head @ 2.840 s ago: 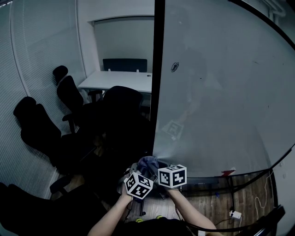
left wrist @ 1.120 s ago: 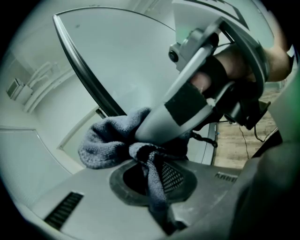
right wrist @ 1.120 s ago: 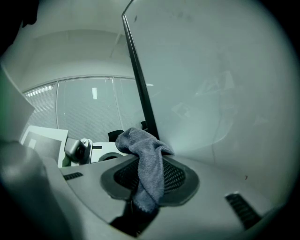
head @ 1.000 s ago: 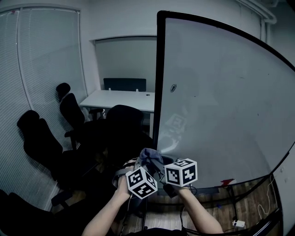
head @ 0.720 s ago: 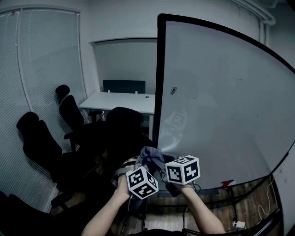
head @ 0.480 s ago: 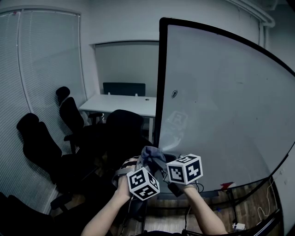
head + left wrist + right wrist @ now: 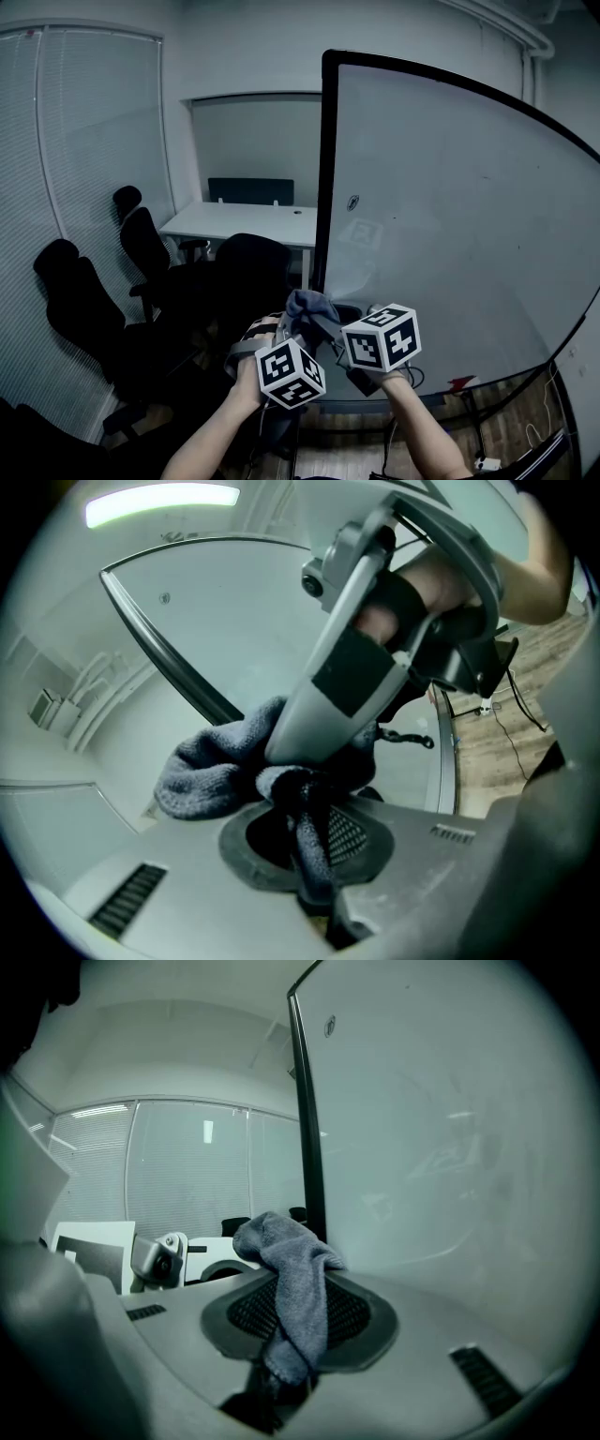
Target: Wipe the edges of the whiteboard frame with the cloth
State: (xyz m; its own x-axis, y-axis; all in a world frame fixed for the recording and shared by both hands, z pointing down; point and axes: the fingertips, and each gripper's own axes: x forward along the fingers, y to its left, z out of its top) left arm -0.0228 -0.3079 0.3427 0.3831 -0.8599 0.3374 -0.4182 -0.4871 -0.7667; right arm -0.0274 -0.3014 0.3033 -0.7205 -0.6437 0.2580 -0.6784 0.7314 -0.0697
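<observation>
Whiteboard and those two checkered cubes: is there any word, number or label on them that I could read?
No text can be read anywhere.
On the whiteboard, a small round mark: too small to read.
On the two marker cubes: black-and-white square patterns only, no letters or numbers.

Jaws clamping cloth, whiteboard frame behind
</observation>
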